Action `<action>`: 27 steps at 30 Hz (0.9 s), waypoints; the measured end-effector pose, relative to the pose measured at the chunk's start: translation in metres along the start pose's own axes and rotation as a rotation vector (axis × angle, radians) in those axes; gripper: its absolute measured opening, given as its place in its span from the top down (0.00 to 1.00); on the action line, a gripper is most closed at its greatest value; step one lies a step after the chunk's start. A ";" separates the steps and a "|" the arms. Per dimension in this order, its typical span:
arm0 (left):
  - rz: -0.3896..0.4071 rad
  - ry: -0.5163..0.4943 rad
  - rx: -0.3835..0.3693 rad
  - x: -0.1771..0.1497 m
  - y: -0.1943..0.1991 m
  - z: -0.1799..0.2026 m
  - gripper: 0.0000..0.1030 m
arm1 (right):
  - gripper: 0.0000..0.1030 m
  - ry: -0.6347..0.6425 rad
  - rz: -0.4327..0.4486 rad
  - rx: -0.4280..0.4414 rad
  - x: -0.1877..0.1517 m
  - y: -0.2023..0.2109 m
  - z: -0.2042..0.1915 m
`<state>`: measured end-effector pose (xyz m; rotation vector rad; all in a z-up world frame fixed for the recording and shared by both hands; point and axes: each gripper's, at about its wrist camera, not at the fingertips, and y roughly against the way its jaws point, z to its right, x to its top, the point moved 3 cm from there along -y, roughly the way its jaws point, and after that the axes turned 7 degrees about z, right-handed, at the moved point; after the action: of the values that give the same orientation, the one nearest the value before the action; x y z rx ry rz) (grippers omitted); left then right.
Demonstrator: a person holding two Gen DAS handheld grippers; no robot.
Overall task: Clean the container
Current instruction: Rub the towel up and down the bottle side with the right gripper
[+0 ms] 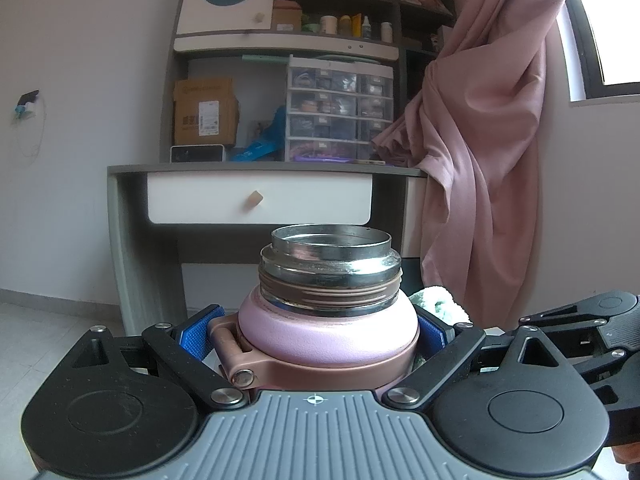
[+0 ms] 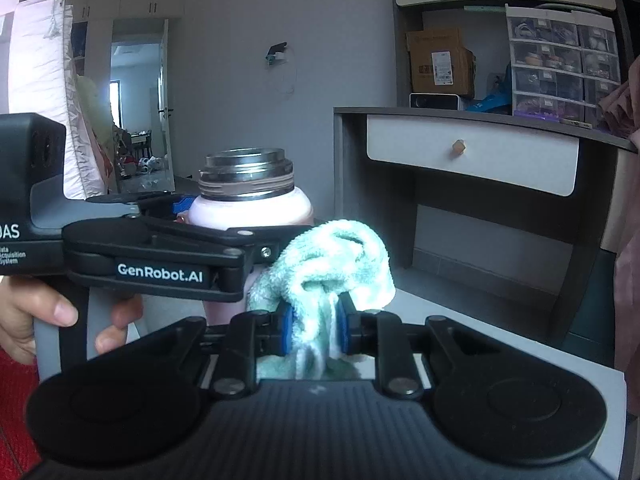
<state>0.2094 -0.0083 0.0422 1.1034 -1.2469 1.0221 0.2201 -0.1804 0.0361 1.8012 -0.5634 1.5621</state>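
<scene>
While the right gripper (image 2: 316,330) clamps a bunched mint-green cloth (image 2: 336,264) between its blue pads, nearly shut on the fabric, it points slightly downward with the wad pushed out ahead, ready, I judge, for wiping. Just beyond it the left gripper (image 1: 314,330) grasps the pink container (image 1: 328,328) around its shoulder, one pad on each side, jaws wide and pressing on the body; this looks meant to steady it upright. A hand (image 2: 32,312) wraps the left gripper's handle, held about level. The container's steel mouth (image 1: 331,242) stands open, lid off, cloth beside and below its rim. Whether its base rests on the pale surface (image 2: 500,344) I cannot tell. Farther back stands a desk (image 1: 260,168).
</scene>
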 end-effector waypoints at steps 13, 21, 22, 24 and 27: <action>0.002 -0.003 0.004 -0.001 -0.001 -0.007 0.08 | 0.79 -0.025 -0.078 -0.007 -0.027 -0.015 0.008; 0.002 -0.006 0.005 -0.001 -0.002 -0.011 0.08 | 0.79 -0.006 -0.197 -0.017 -0.052 -0.030 0.012; 0.002 -0.006 0.005 -0.001 -0.002 -0.012 0.08 | 0.79 0.006 -0.218 -0.018 -0.055 -0.033 0.011; 0.002 -0.007 0.003 -0.001 -0.002 -0.011 0.08 | 0.79 0.029 -0.225 -0.028 -0.060 -0.034 0.007; 0.003 -0.008 0.004 -0.001 -0.002 -0.013 0.08 | 0.79 0.027 -0.226 -0.028 -0.061 -0.034 0.007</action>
<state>0.2139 0.0044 0.0411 1.1101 -1.2540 1.0229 0.2375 -0.1689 -0.0309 1.7537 -0.3538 1.4152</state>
